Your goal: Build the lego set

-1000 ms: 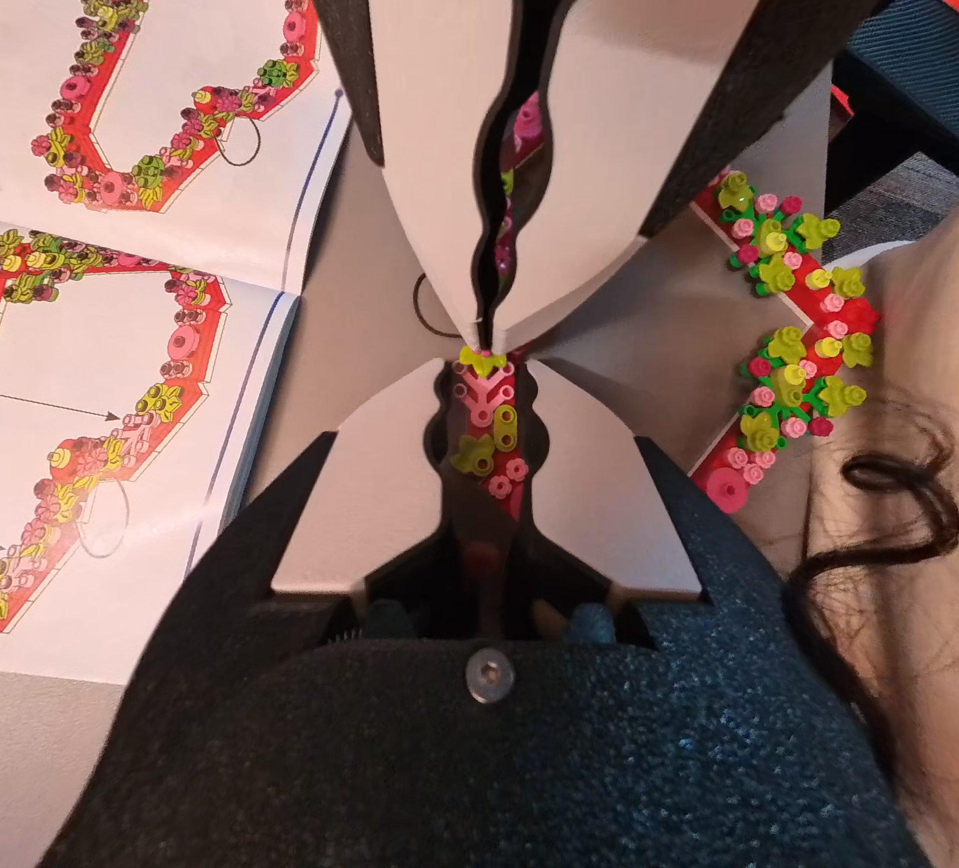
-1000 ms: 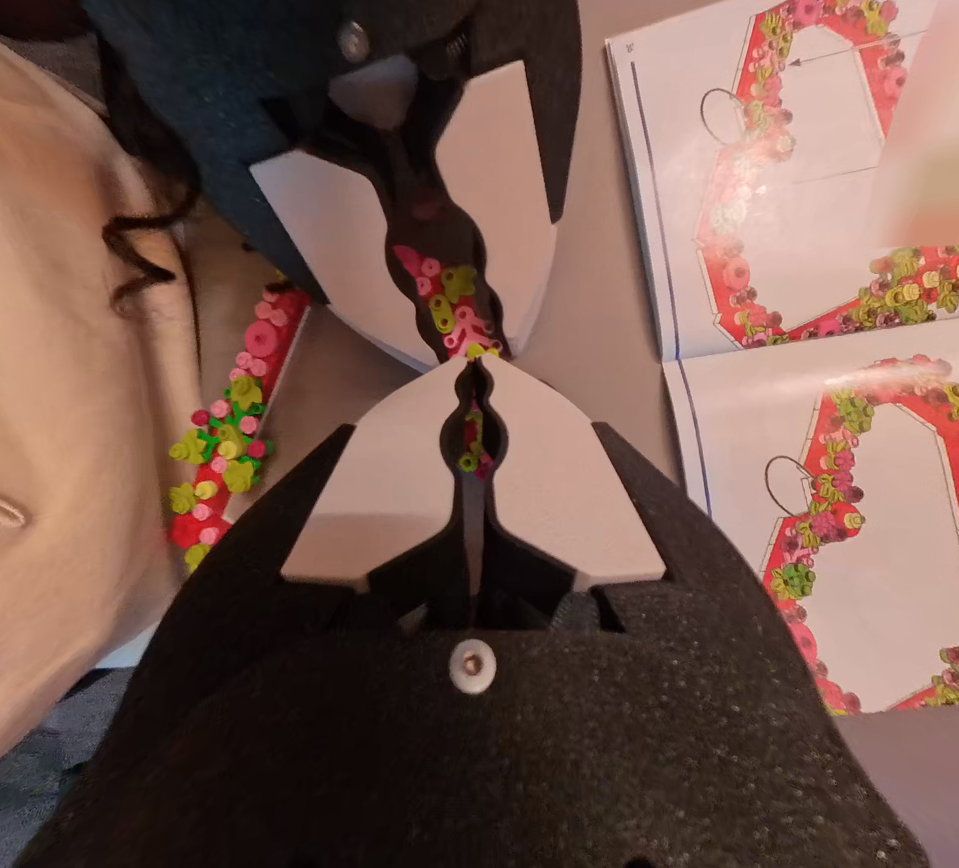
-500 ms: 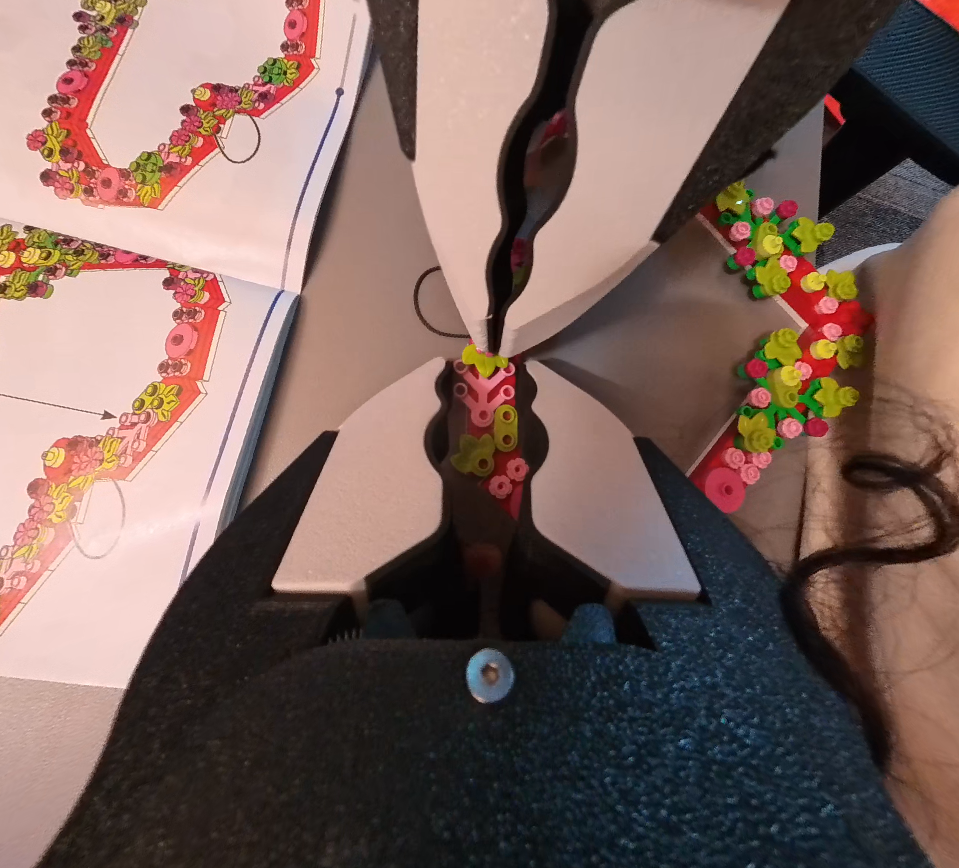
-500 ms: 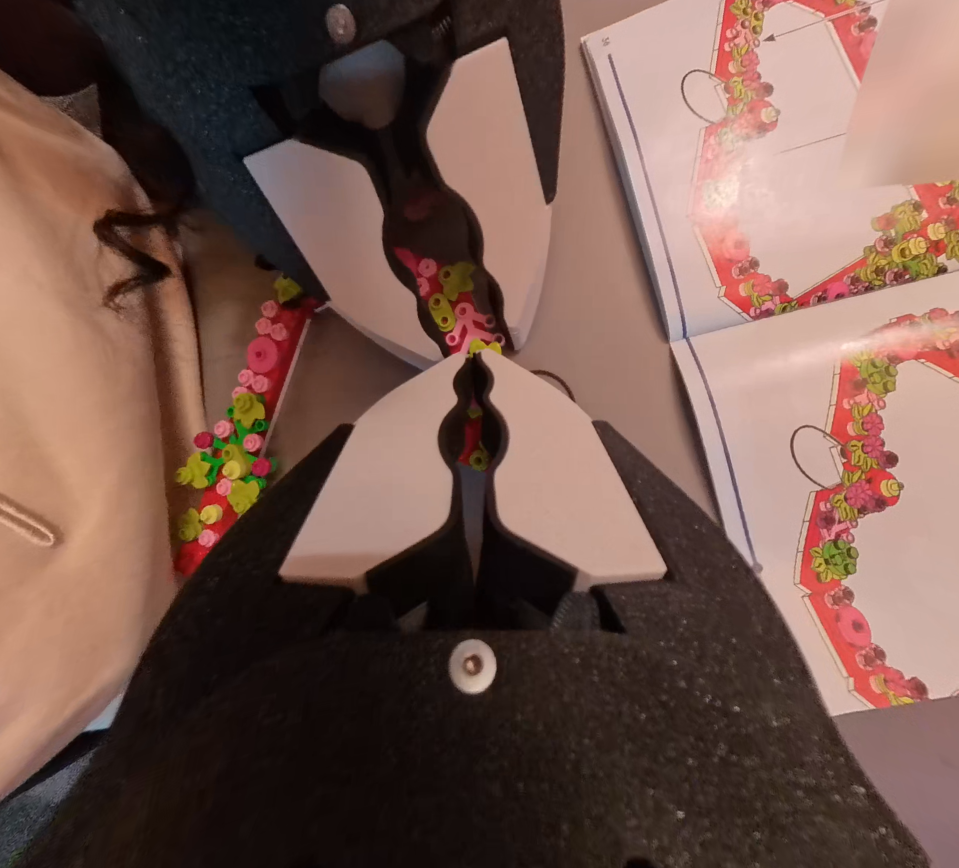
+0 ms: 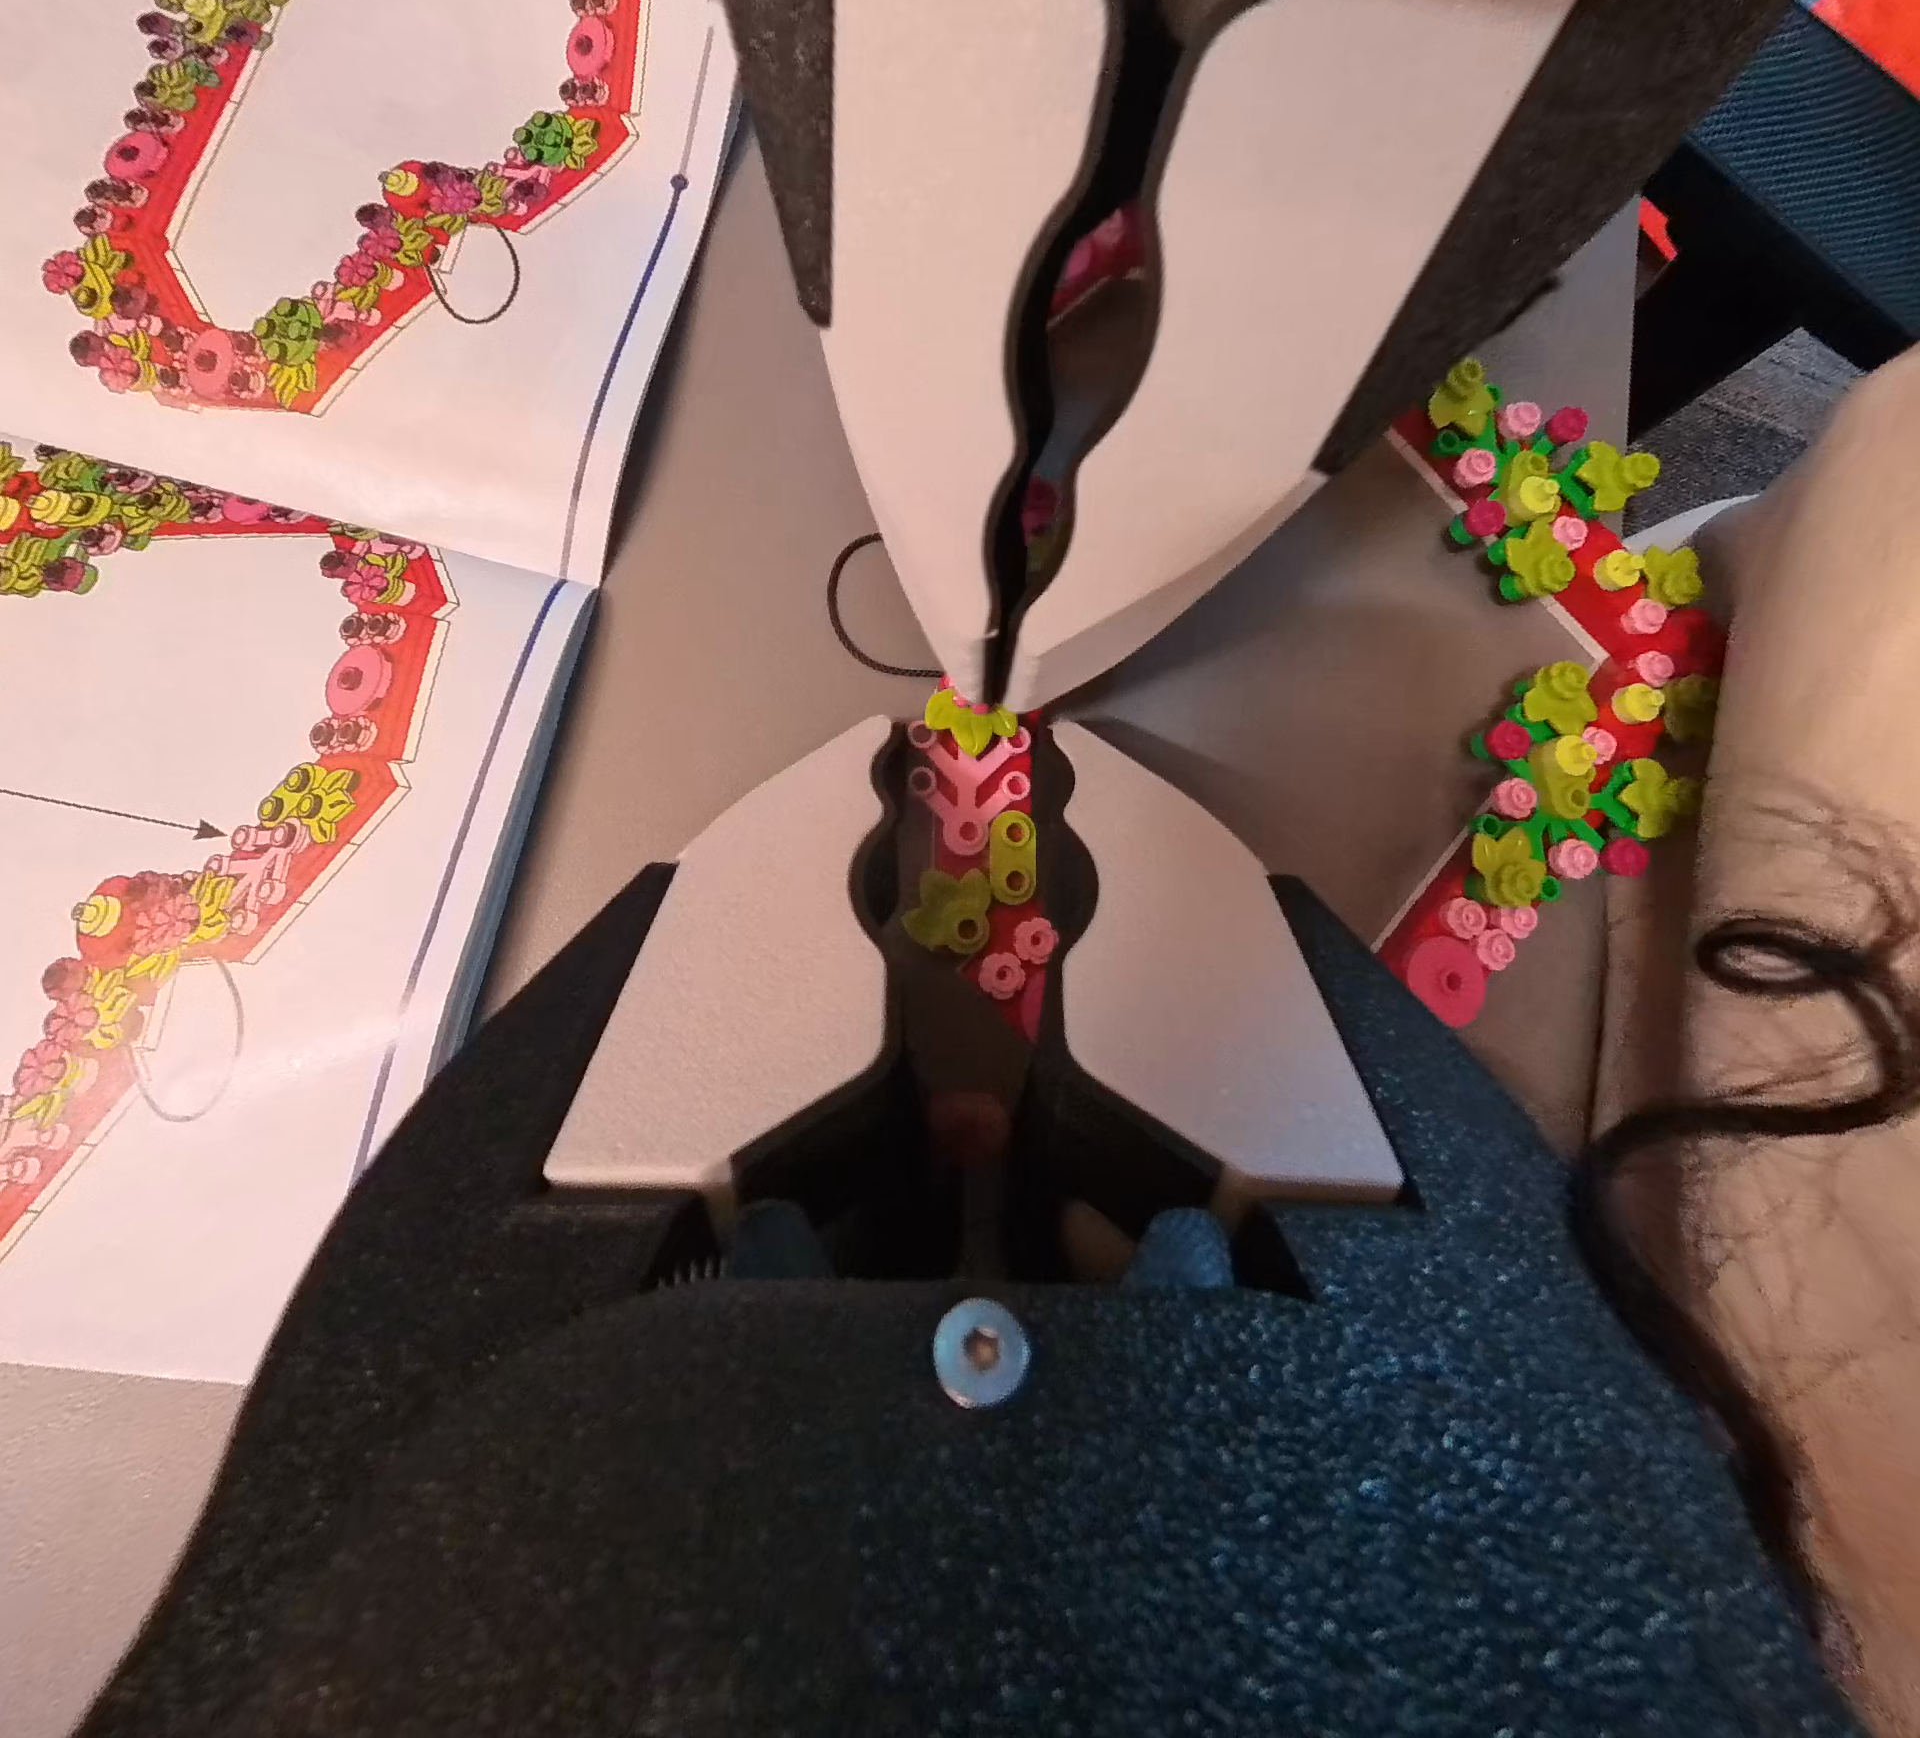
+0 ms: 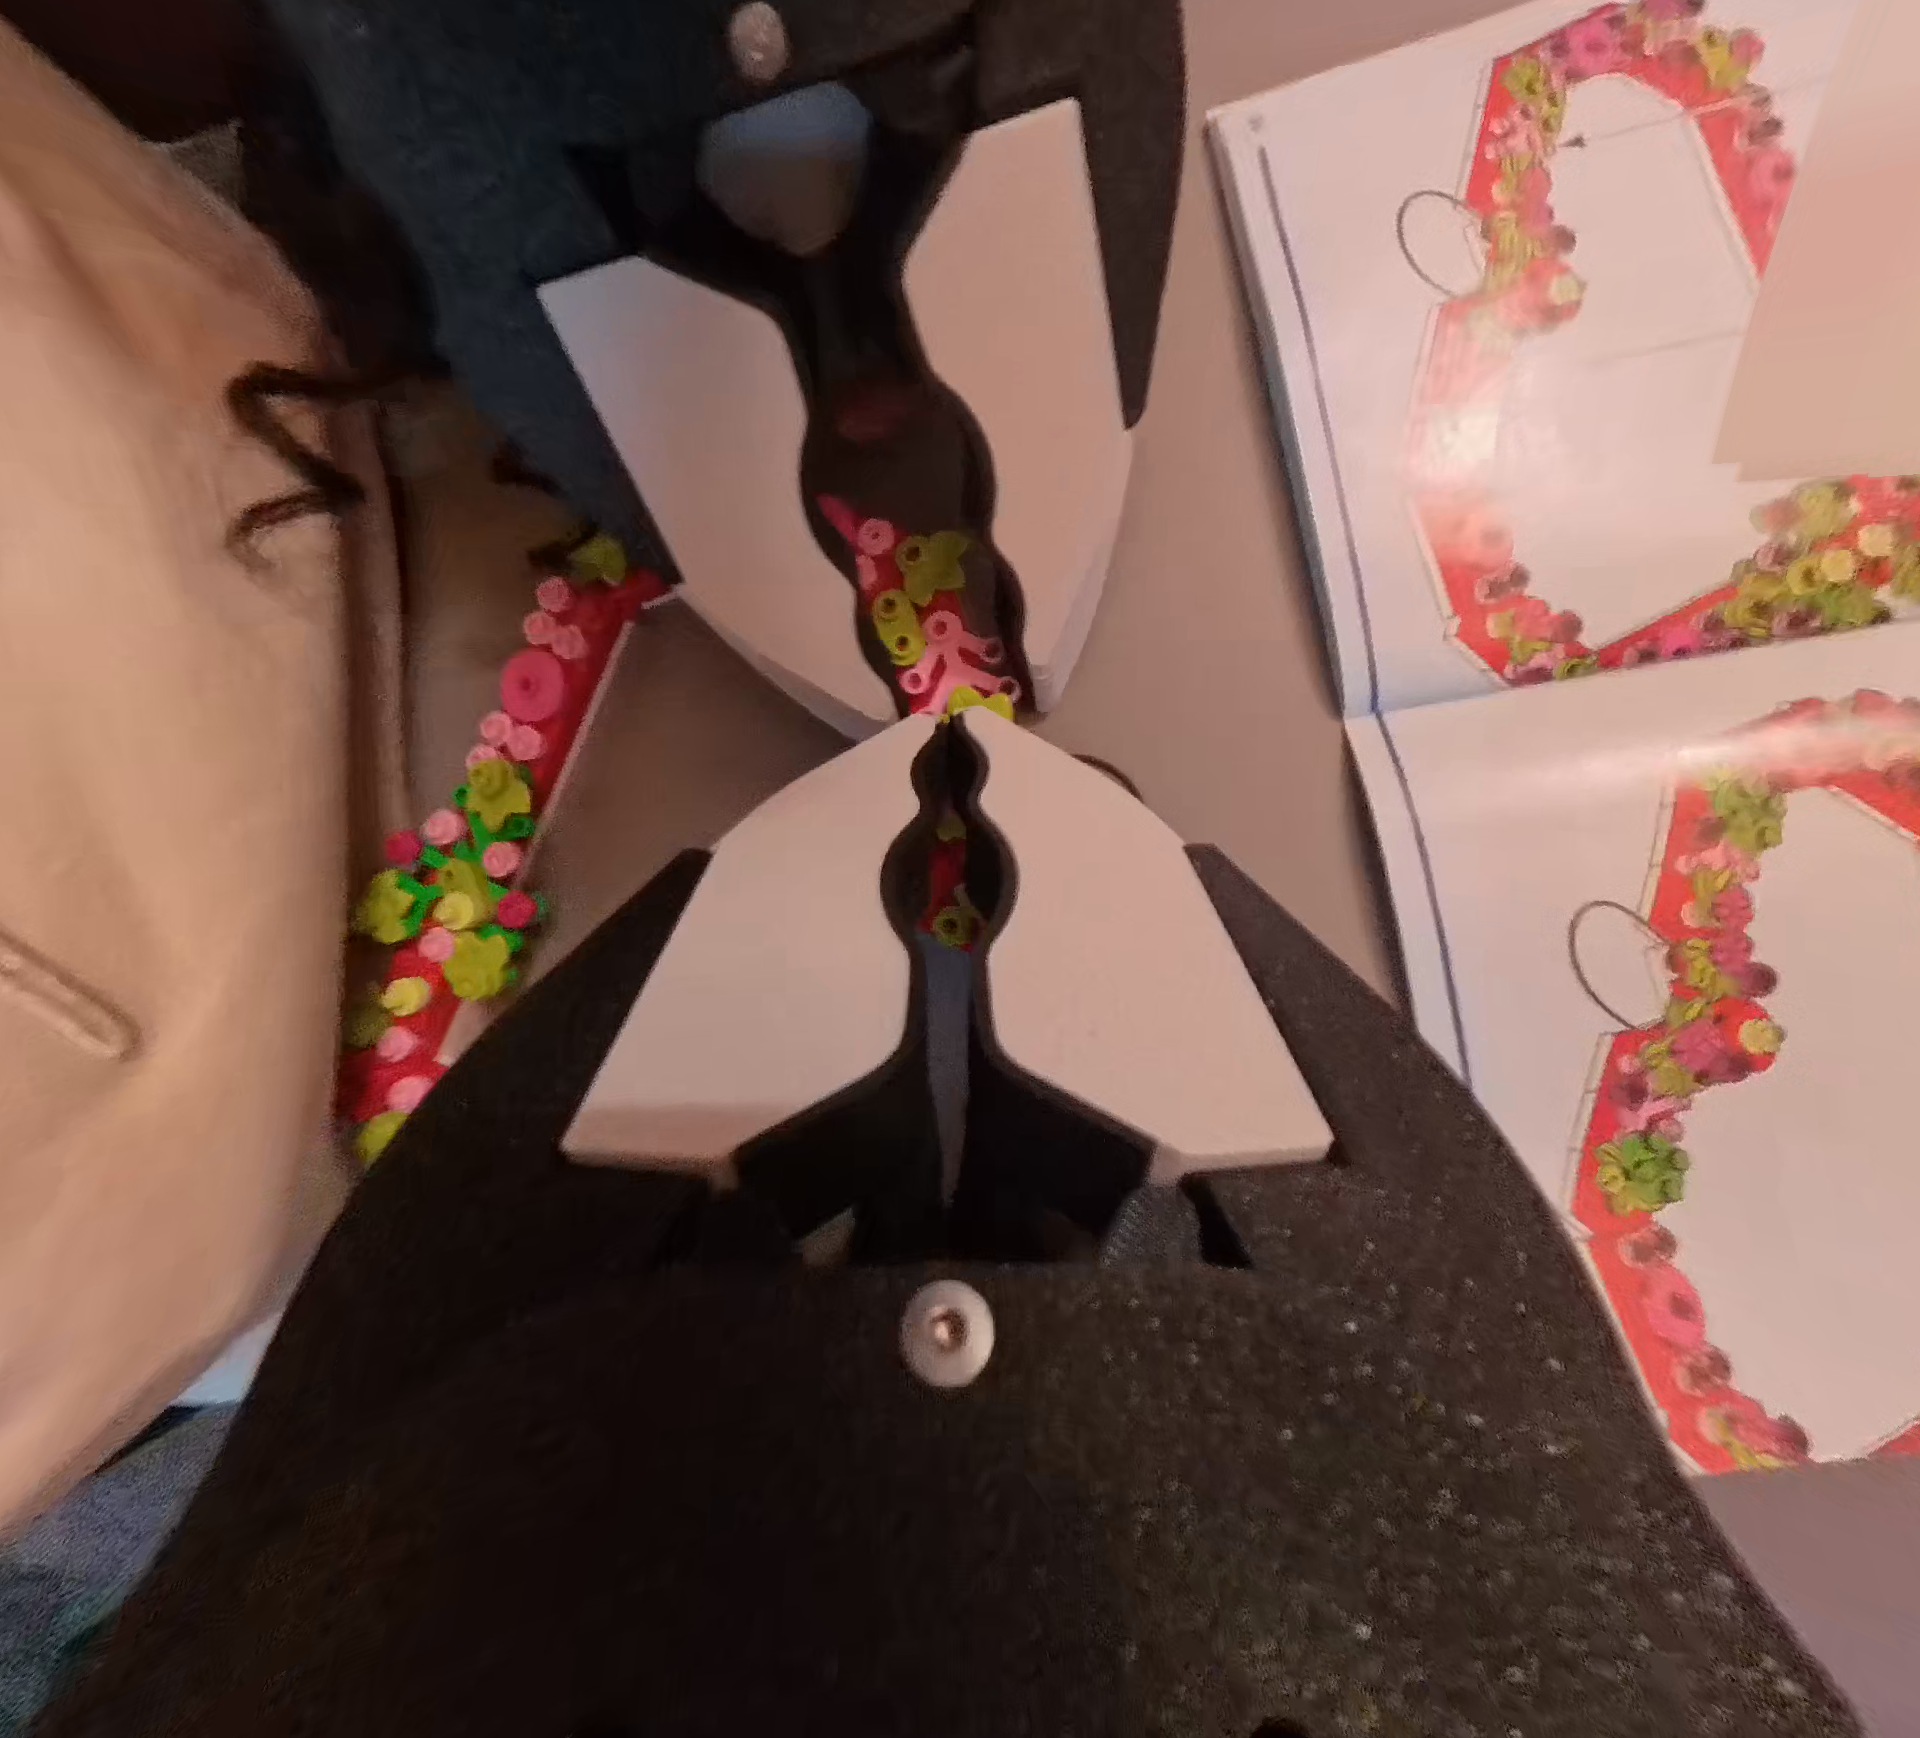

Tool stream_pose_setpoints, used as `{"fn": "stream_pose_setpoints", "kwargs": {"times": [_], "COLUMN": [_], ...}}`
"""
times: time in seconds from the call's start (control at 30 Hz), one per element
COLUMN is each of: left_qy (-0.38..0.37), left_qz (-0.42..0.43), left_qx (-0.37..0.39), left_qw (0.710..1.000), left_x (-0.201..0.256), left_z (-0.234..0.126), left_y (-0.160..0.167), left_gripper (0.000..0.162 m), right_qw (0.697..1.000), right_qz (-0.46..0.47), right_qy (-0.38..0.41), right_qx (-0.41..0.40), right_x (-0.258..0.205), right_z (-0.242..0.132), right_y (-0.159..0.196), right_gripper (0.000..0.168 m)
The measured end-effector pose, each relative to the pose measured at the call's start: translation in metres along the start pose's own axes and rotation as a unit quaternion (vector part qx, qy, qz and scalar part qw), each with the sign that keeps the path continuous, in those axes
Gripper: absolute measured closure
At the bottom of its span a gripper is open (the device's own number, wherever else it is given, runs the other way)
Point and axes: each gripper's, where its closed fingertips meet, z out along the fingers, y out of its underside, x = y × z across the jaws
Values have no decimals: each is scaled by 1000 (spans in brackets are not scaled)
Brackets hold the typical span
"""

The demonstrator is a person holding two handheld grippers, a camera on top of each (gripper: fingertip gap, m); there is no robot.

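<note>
My left gripper (image 5: 971, 732) is shut on a short red lego strip (image 5: 982, 857) that carries a pink branch piece, lime leaves and small pink flowers. My right gripper (image 5: 992, 665) comes in from the top, shut, with its tips touching the lime leaf (image 5: 966, 717) at the strip's far end. In the right wrist view my right gripper (image 6: 951, 730) meets the left gripper (image 6: 961, 701) tip to tip over the same strip (image 6: 925, 618). Whether the right tips pinch a small piece is hidden.
A larger red wreath section (image 5: 1558, 701) with green, lime and pink flowers lies on the grey table (image 5: 1195, 805), also in the right wrist view (image 6: 468, 878). An open instruction booklet (image 5: 260, 545) lies opposite. A thin black loop (image 5: 847, 597) lies behind the tips. A person's beige sleeve (image 5: 1787, 857) borders the wreath. Only a small space, under 4 cm, lies between the two pairs of fingers. The left tips stand about 11 centimeters off the larger red wreath section (image 5: 1558, 701). My right wrist view (image 6: 457, 940) looks at it from another angle.
The right gripper has tilted and swung around the strip's end while its tips stayed on the lime leaf. The left gripper and strip have held still.
</note>
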Motion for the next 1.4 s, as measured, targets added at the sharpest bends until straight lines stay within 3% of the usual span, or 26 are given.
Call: {"fn": "stream_pose_setpoints", "kwargs": {"times": [0.1,0.17,0.57,0.87,0.97,1.03,1.17,1.4], "left_qy": [2,3,2,5,3,0,-2,-5], "left_qz": [-3,-4,-3,-5,-1,2,3,6], "left_qx": [1,1,1,1,1,1,0,0], "left_qw": [1000,1000,1000,1000,1000,1000,1000,1000], "left_x": [0,0,0,1,1,1,1,1], "left_z": [0,1,0,-1,0,-1,-1,0], "left_y": [0,0,0,0,0,0,0,0], "left_gripper": [139,139,139,140,140,139,139,139], "right_qw": [999,999,1000,992,993,986,989,992], "right_qz": [0,-13,-10,-53,-44,-31,-17,-16], "right_qy": [-21,28,25,111,106,130,141,121], "right_qx": [48,30,12,-15,24,105,43,21], "right_x": [-7,7,7,7,13,21,25,19], "right_z": [-11,-13,-1,0,-11,-43,-50,-27], "right_y": [-13,-9,-1,0,-2,-17,15,21], "right_gripper": [168,168,168,167,168,168,168,168]}}
